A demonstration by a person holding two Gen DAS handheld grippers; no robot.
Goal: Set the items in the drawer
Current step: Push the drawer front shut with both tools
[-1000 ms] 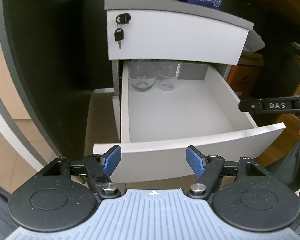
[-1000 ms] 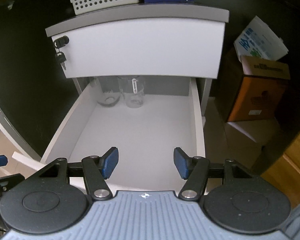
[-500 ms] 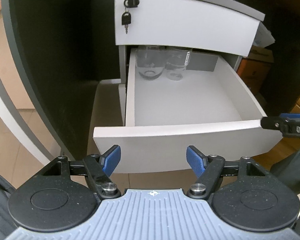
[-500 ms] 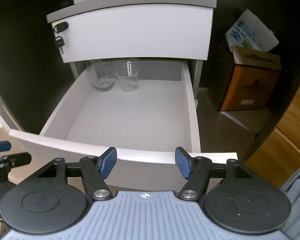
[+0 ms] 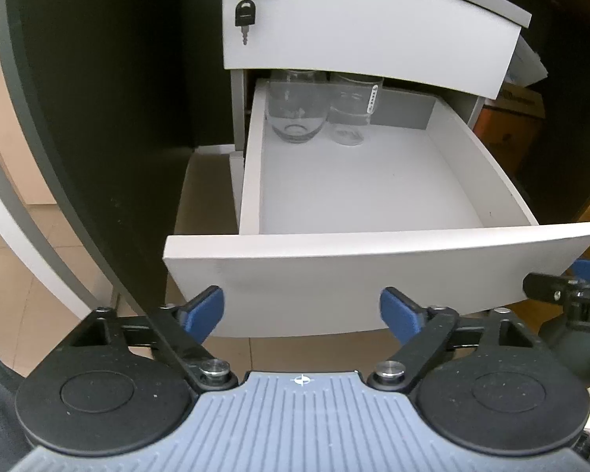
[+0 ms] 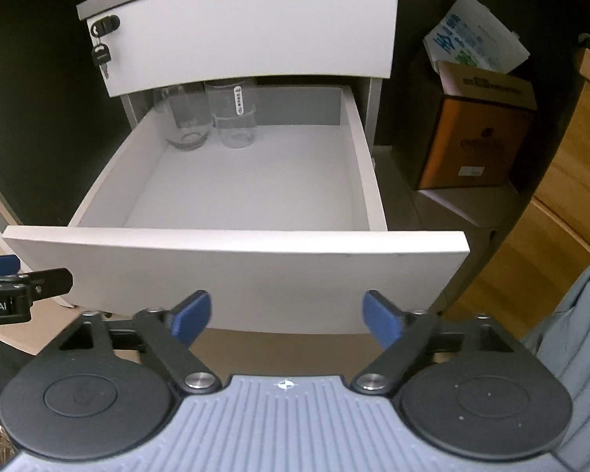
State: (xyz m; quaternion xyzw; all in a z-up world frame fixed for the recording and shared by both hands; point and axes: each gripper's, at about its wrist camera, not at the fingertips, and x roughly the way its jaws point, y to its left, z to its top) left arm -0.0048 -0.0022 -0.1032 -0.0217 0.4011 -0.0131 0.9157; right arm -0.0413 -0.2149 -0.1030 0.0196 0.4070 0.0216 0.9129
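Note:
A white drawer (image 5: 373,275) (image 6: 236,271) stands pulled out under a shut upper drawer (image 5: 365,27). Two clear glass containers stand side by side at its back left: a rounded glass (image 5: 295,112) (image 6: 187,120) and a straight one with a white label (image 5: 352,114) (image 6: 236,116). My left gripper (image 5: 301,312) is open and holds nothing, a little in front of the drawer's front panel. My right gripper (image 6: 285,316) is open too, also before the panel. Each gripper shows at the edge of the other's view.
A key (image 5: 244,13) hangs from the lock of the upper drawer. An orange-brown cardboard box (image 6: 480,145) with papers behind it stands to the right of the cabinet. A dark desk panel (image 5: 110,118) rises on the left. Tiled floor lies below.
Both grippers have drawn back and down from over the drawer to in front of its panel. Both stay open with nothing in them. The glasses have not moved.

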